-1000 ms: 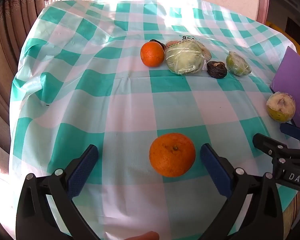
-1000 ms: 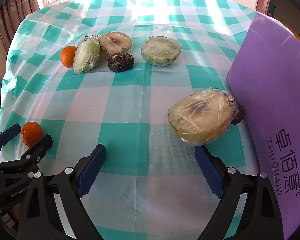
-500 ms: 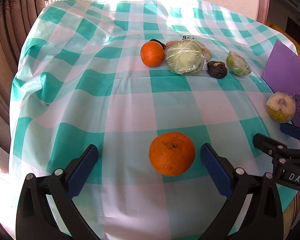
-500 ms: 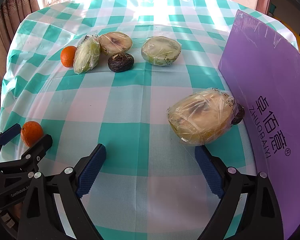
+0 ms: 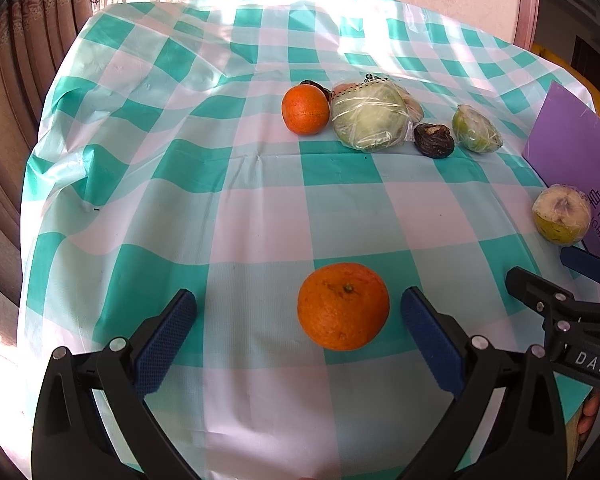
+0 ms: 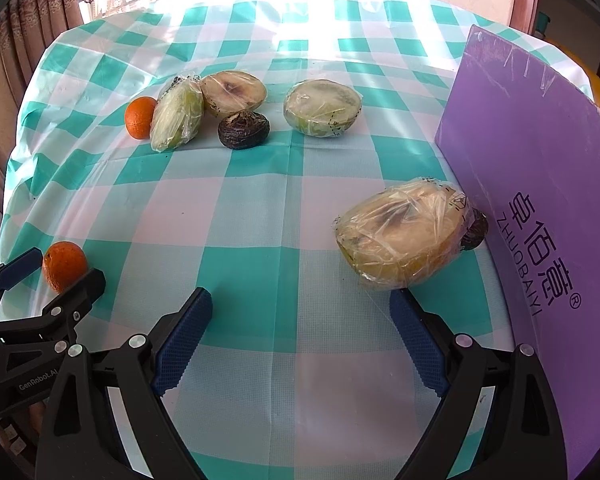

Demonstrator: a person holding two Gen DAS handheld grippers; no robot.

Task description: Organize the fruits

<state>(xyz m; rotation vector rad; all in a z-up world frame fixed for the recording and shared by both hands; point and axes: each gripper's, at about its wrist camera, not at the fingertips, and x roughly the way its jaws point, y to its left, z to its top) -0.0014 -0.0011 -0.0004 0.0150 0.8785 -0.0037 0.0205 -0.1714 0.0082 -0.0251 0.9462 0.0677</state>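
An orange [image 5: 343, 306] lies on the checked cloth between the wide-apart fingers of my open left gripper [image 5: 298, 326], touching neither pad. In the right wrist view this orange [image 6: 64, 265] sits at the far left inside the left gripper [image 6: 48, 270]. My right gripper [image 6: 302, 334] is open, and a wrapped half fruit [image 6: 402, 246] lies just beyond its right finger [image 6: 416, 344]. Farther back lie a second orange [image 5: 305, 109], a wrapped green half [image 5: 370, 120], a dark wrinkled fruit [image 5: 434, 140] and another wrapped half [image 5: 476, 130].
A purple board [image 6: 540, 184] stands along the right side, with a small dark fruit [image 6: 474, 230] between it and the near wrapped half. Another wrapped brown half [image 6: 234, 92] lies at the back. The table edge [image 5: 36, 208] drops off at left toward curtains.
The purple board has shifted leftward and closer to the near wrapped half fruit. Both grippers and the fruits have stayed where they were.
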